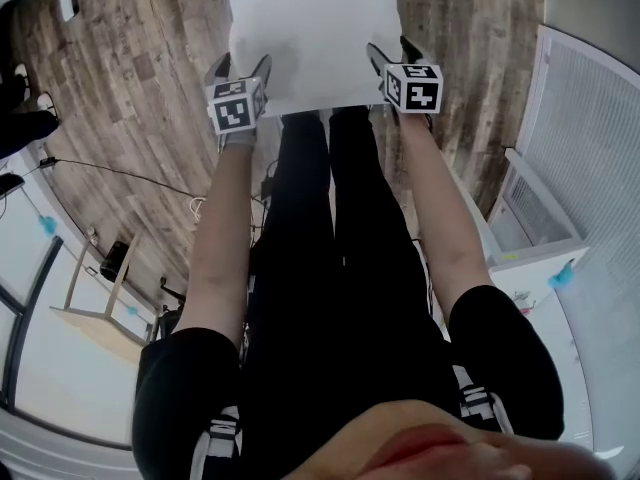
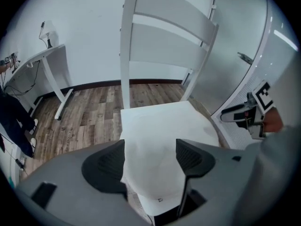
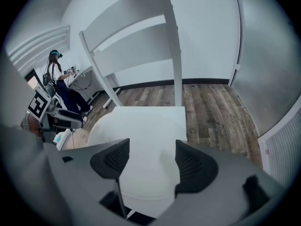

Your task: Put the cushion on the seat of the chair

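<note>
Now cushion [image 1: 315, 38] lies on chair seat [image 2: 155, 117]; left gripper [image 1: 240, 64], right gripper [image 1: 393, 50] jaws spread over near edge, open floor [image 1: 130, 88] around.

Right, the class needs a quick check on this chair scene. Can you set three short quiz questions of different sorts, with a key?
1. True or false: the left gripper is clamped on the cushion.
2. Multiple choice: where is the cushion? A hanging from the left gripper; B lying on the seat of the chair; C hanging from both grippers.
3. Fill in: the jaws of the right gripper stand ____.

Key
1. False: its jaws stand apart over the cushion and do not press on it.
2. B.
3. Apart.
</note>
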A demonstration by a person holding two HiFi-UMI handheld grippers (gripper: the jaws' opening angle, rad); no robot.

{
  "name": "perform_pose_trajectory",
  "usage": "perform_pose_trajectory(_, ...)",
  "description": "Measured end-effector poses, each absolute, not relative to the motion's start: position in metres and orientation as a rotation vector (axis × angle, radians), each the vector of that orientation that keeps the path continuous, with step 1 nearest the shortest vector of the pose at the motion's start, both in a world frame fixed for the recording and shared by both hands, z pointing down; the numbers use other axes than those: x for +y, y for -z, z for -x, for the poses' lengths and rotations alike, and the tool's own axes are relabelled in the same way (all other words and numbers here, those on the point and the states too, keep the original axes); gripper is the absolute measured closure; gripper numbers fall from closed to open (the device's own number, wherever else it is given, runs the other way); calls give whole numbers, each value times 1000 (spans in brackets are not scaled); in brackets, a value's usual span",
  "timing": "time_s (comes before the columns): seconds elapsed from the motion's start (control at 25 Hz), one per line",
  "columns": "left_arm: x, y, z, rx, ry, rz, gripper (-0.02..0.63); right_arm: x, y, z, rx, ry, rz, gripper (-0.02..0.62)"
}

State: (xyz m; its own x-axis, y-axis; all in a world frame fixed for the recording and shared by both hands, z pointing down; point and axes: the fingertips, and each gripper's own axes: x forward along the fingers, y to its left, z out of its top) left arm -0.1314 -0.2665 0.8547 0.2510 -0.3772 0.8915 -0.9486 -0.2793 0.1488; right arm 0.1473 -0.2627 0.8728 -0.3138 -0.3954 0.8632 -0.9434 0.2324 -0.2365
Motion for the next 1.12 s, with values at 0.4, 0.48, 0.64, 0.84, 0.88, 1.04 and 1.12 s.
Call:
perform_pose_trajectory(0.4,-257,-701,81,-1097,-838,-2020,465,-260,-703,-107,-2093,-926,-1250,540)
perform_pose_trajectory(0.48,-257,-663,73,-1085,-800,-2077,513,-262,-663,-96,-2173,-865,-1222,571)
perform_pose_trajectory(0.64,-263,-592,58,-1092,-737,-2197,589,-264,-593,-78,-2302,-785,-1167,578)
perform_pose_trajectory(0.84,-266,-513,52,-1124,-644,-2312,595,-266,-510,-54,-2454,-638,-1138,580)
perform_pose_trajectory(0.88,-266,-497,50,-1136,-624,-2339,595,-266,-494,-50,-2479,-592,-1133,580)
perform_pose_trajectory(1.04,-265,-433,44,-1172,-528,-2438,595,-263,-428,-39,-2561,-434,-1100,580)
perform_pose_trajectory(1.12,-264,-401,42,-1185,-468,-2487,595,-260,-397,-35,-2609,-382,-1084,580)
